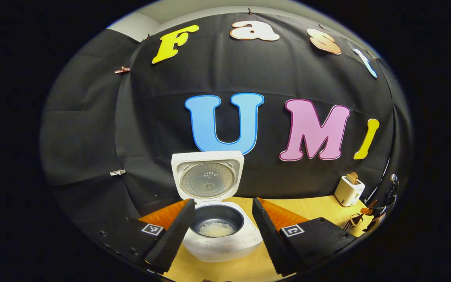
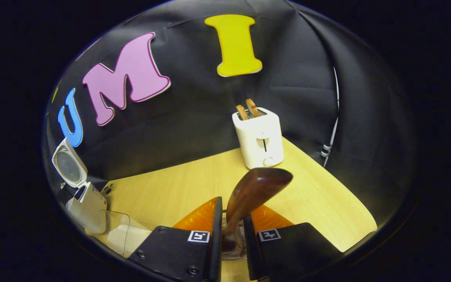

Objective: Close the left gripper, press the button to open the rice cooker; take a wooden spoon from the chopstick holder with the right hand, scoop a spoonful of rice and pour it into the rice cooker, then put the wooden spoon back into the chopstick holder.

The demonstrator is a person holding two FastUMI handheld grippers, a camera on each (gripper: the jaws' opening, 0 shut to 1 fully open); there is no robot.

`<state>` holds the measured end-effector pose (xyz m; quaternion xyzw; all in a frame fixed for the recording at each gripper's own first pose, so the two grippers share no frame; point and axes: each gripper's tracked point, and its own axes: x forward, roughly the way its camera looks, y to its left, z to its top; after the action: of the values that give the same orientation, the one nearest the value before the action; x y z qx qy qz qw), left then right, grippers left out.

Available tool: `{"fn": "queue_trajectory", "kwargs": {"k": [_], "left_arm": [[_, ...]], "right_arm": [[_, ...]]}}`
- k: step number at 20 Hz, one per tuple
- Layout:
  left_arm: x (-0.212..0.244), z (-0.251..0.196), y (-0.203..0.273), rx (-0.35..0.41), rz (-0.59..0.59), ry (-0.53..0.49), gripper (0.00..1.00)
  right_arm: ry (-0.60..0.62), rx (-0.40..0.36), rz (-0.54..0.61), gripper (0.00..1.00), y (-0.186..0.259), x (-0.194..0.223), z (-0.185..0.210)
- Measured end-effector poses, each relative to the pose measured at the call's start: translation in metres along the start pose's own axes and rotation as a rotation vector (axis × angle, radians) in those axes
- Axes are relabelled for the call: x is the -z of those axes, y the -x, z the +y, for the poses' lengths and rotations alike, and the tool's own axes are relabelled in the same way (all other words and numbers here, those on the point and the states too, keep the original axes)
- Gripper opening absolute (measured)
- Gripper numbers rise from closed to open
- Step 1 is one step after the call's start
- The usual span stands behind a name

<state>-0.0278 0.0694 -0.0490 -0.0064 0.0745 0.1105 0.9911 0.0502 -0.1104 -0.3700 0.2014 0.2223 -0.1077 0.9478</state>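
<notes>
In the left gripper view, the rice cooker (image 1: 222,231) is seen standing on the yellow wooden tabletop (image 1: 311,209), with its lid (image 1: 208,176) raised upright against the black cloth wall. A small amount of white rice (image 1: 215,229) is seen at the bottom of the dark inner pot. The left gripper (image 1: 221,231) is held just in front of the cooker with its fingers wide apart, one on each side of the pot, and nothing is touched by them. A white toaster (image 1: 349,190) is seen far to the right on the tabletop.

In the right gripper view, the wooden spoon (image 2: 251,196) is clamped between the two fingers of the right gripper (image 2: 231,235), which are pressed close on its handle. The bowl of the spoon is pointed up and tilted to the right. Below the fingers a clear glass container (image 2: 233,244) is partly seen around the lower end of the handle; whether it is the chopstick holder cannot be told. The toaster (image 2: 258,137), with two slices of bread in it, stands beyond the spoon. At the left edge the open rice cooker (image 2: 84,203) is seen, and just beside it a clear container (image 2: 118,231).
</notes>
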Motion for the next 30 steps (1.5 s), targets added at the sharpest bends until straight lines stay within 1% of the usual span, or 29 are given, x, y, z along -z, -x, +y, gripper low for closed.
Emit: {"fn": "queue_trajectory", "kwargs": {"k": [2, 3, 4, 5, 6, 7, 8, 9, 10, 11, 12, 14, 15, 16, 18, 20, 23, 24, 25, 27, 30], "left_arm": [[0.0, 0.002, -0.002, -0.002, 0.002, -0.001, 0.93], [0.002, 0.003, -0.002, -0.003, 0.003, 0.003, 0.94], [0.001, 0.004, -0.003, -0.003, 0.003, 0.006, 0.93], [0.001, 0.005, -0.003, -0.003, 0.003, 0.005, 0.93], [0.001, 0.006, -0.003, -0.006, 0.003, 0.002, 0.93], [0.002, 0.007, -0.003, -0.008, 0.004, -0.002, 0.94], [0.001, 0.009, -0.003, -0.011, 0.004, -0.003, 0.94], [0.002, 0.01, -0.003, -0.013, 0.006, -0.002, 0.94], [0.002, 0.012, -0.003, -0.015, 0.007, 0.0, 0.94], [0.002, 0.013, -0.003, -0.015, 0.006, 0.001, 0.94], [0.001, 0.013, -0.003, -0.014, 0.004, 0.003, 0.93], [0.002, 0.014, -0.003, -0.008, 0.0, 0.011, 0.93], [0.003, 0.014, -0.004, -0.005, -0.002, 0.016, 0.93], [0.002, 0.014, -0.005, 0.001, -0.004, 0.022, 0.94], [0.002, 0.016, -0.006, 0.01, -0.013, 0.03, 0.93], [0.001, 0.017, -0.008, 0.021, -0.024, 0.041, 0.94], [0.0, 0.022, -0.011, 0.039, -0.041, 0.065, 0.94], [-0.001, 0.023, -0.013, 0.045, -0.045, 0.073, 0.94], [0.0, 0.024, -0.014, 0.051, -0.052, 0.078, 0.94], [-0.001, 0.028, -0.017, 0.064, -0.064, 0.083, 0.94], [-0.002, 0.033, -0.021, 0.085, -0.082, 0.079, 0.93]], "right_arm": [[0.012, -0.032, 0.052, 0.3, -0.003, 0.016, 0.009], [0.01, -0.036, 0.078, 0.14, -0.005, 0.023, 0.012], [0.014, -0.031, 0.086, 0.3, -0.008, 0.027, 0.012], [0.014, -0.032, 0.089, 0.3, -0.01, 0.028, 0.013], [0.007, -0.03, 0.095, 0.27, -0.012, 0.029, 0.014], [0.004, -0.034, 0.099, 0.26, -0.013, 0.029, 0.016], [0.008, -0.035, 0.103, 0.14, -0.017, 0.03, 0.017], [0.014, -0.026, 0.099, 0.23, -0.014, 0.029, 0.015], [0.022, -0.012, 0.095, 0.2, -0.015, 0.028, 0.013], [0.027, -0.009, 0.094, 0.2, -0.015, 0.028, 0.013], [0.025, -0.017, 0.104, 0.17, -0.016, 0.029, 0.015], [0.005, -0.027, 0.146, 0.18, -0.011, 0.031, 0.015], [0.014, -0.01, 0.141, 0.17, -0.009, 0.029, 0.01], [0.012, -0.013, 0.126, 0.14, -0.005, 0.022, 0.01], [0.001, -0.022, 0.082, 0.14, 0.008, -0.001, 0.016], [0.02, -0.033, 0.033, 0.14, 0.025, -0.026, 0.022], [0.024, -0.067, -0.044, 0.14, 0.05, -0.067, 0.042], [0.009, -0.084, -0.057, 0.14, 0.058, -0.076, 0.051], [-0.004, -0.108, -0.073, 0.11, 0.066, -0.086, 0.062], [-0.019, -0.163, -0.099, 0.11, 0.081, -0.1, 0.088], [-0.049, -0.248, -0.105, 0.11, 0.097, -0.109, 0.133]]}}
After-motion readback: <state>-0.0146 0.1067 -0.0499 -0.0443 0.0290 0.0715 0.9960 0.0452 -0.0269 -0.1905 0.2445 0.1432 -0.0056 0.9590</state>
